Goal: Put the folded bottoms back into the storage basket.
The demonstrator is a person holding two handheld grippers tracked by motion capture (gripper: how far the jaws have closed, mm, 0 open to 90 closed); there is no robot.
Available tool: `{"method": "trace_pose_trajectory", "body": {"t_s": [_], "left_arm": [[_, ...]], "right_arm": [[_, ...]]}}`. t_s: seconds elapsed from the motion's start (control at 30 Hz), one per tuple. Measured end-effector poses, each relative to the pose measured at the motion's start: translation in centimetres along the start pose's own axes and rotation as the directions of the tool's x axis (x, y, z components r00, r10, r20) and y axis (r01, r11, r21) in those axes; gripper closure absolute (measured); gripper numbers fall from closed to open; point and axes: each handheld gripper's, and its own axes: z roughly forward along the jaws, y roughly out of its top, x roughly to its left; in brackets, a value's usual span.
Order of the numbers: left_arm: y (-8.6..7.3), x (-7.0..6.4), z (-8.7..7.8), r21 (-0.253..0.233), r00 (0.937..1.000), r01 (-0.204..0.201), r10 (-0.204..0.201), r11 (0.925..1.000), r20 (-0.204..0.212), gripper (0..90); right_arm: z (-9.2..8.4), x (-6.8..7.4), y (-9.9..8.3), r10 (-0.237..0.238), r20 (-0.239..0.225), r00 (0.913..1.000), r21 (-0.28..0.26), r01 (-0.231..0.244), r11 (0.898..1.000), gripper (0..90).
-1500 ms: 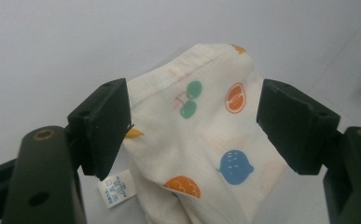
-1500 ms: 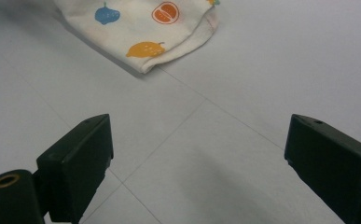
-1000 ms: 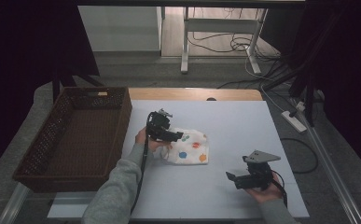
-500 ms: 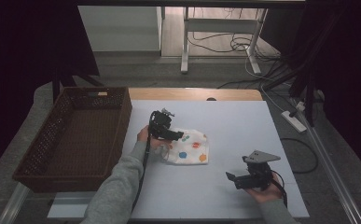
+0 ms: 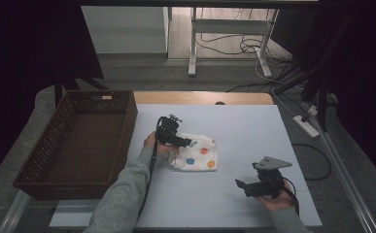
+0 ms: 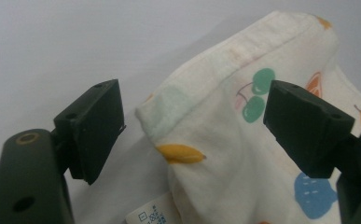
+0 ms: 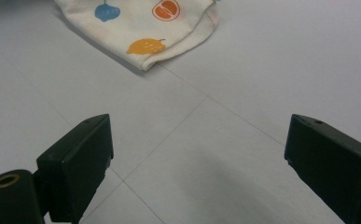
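A folded white cloth (image 5: 197, 154) printed with coloured fruit lies on the pale table (image 5: 253, 131), a little left of the table's middle and just right of the brown wicker basket (image 5: 78, 141) that stands at the table's left edge. The left gripper (image 5: 188, 142), held in the person's left hand (image 5: 157, 144), is over the cloth's left part, its tips pointing across the cloth toward the right. In the left gripper view (image 6: 194, 112) its two black jaws stand wide apart, having just been opening; a raised fold of the cloth (image 6: 243, 135) sits between them, showing green cherries, a yellow shape and a blue fruit, with a small printed label at the bottom edge. The left jaw is clear of the fabric; the right jaw stands in front of the cloth, and whether it touches cannot be told. The right gripper (image 5: 241, 185), in the right hand (image 5: 273, 199), is near the front right of the table, well apart from the cloth. In the right gripper view (image 7: 199, 154) its jaws are spread over bare table, with the cloth's corner (image 7: 145, 28) farther off, showing a lemon, an orange slice and a blue fruit.
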Motion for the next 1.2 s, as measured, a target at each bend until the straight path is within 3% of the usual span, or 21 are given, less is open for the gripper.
{"method": "trace_pose_trajectory", "body": {"t_s": [0.3, 0.6, 0.83, 1.03, 1.13, 1.2], "left_arm": [[-0.3, 0.6, 0.6, 0.038, 0.9997, 0.016, -0.017, 0.9992, 0.02, 13.4], [-0.4, 0.3, 1.5, 0.085, 0.9987, 0.002, -0.006, 0.9964, 0.05, 12.0], [-0.6, 0.2, 1.4, 0.085, 0.9983, -0.002, -0.003, 0.9964, 0.057, 13.9], [-0.9, -0.5, 1.0, 0.089, 0.9954, -0.042, 0.034, 0.9952, 0.09, 36.0], [-1.2, -0.5, 0.9, 0.084, 0.9918, -0.034, 0.023, 0.9958, 0.126, 57.5], [-1.4, -0.4, 1.0, 0.084, 0.9876, -0.029, 0.016, 0.996, 0.156, 66.8]], "right_arm": [[0.0, 0.0, 0.0, 0.002, -0.001, 1.0, 0.001, -0.002, 1.0, 7.9], [0.0, 0.0, 0.0, 0.001, -0.002, 1.0, 0.002, -0.001, 1.0, 7.9], [0.1, 0.0, 0.0, 0.0, -0.002, 1.0, 0.003, 0.0, 1.0, 7.9], [0.1, 0.1, 0.0, -0.004, -0.001, 1.0, 0.006, 0.004, 1.0, 7.9], [0.2, 0.1, 0.0, -0.002, -0.001, 1.0, 0.007, 0.002, 1.0, 7.8], [0.2, 0.1, 0.0, -0.002, 0.0, 1.0, 0.009, 0.002, 1.0, 7.9]]}}
